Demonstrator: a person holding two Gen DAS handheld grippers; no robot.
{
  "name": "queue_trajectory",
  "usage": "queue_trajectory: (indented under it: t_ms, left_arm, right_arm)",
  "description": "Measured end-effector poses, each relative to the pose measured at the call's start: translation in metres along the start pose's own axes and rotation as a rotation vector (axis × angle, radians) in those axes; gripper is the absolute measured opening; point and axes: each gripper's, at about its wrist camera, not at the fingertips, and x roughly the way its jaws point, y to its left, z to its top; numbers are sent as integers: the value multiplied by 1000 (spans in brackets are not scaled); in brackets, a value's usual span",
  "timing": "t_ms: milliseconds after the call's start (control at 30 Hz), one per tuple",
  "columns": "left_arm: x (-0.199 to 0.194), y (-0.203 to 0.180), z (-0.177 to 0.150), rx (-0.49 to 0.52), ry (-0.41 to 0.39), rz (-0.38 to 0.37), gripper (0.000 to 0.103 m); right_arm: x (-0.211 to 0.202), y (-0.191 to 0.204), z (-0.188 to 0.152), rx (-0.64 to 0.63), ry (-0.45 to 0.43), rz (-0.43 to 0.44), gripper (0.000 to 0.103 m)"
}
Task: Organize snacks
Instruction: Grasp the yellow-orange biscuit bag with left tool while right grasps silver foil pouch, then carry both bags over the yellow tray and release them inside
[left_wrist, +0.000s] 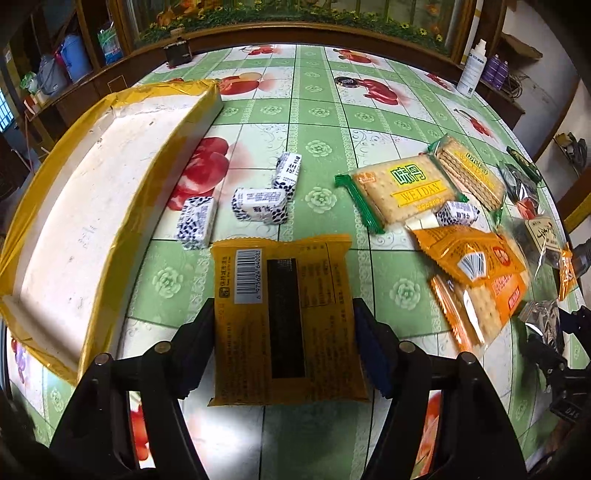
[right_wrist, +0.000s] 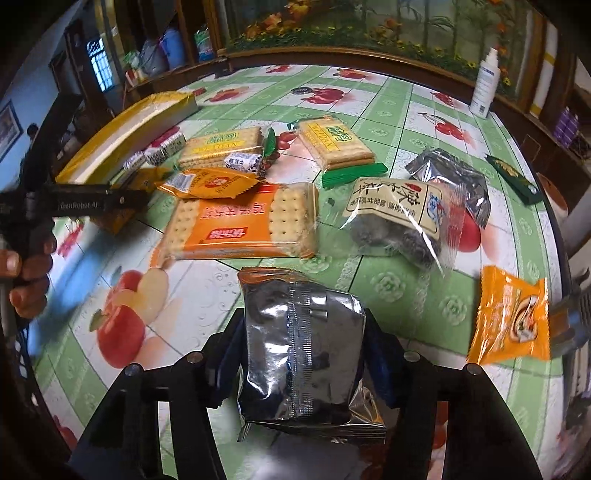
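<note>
Yellow wrapper first: from my left wrist camera, the left hand-held gripper (left_wrist: 282, 347) has its pads pressed on both edges of a yellow snack packet (left_wrist: 284, 321), barcode side up, over the green-patterned bench (left_wrist: 321, 110). A foam tray (left_wrist: 96, 192) edged in yellow tape sits at left, with three small blue-speckled sweets (left_wrist: 255, 203) beside it. From my right wrist camera, the right hand-held gripper (right_wrist: 304, 354) clamps a silver foil packet (right_wrist: 301, 347); an orange cracker pack (right_wrist: 243, 225) lies just beyond it.
</note>
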Motion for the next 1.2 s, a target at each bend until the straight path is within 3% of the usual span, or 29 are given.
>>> queue_trajectory:
  t_ms: [333, 700, 933, 1200]
  left_arm:
    - [-51, 23, -19, 0, -108, 20, 69]
    - [-83, 78, -29, -91, -179, 52, 69]
    - [-82, 130, -21, -185, -193, 80, 69]
    - [-53, 174, 4, -254, -174, 119, 69]
  right_arm:
    - [-37, 18, -3, 182, -111, 195, 60]
    - [-42, 72, 26, 187, -166, 374, 60]
    - [-27, 126, 65, 151, -175, 488, 60]
    - [20, 169, 137, 242, -189, 636, 60]
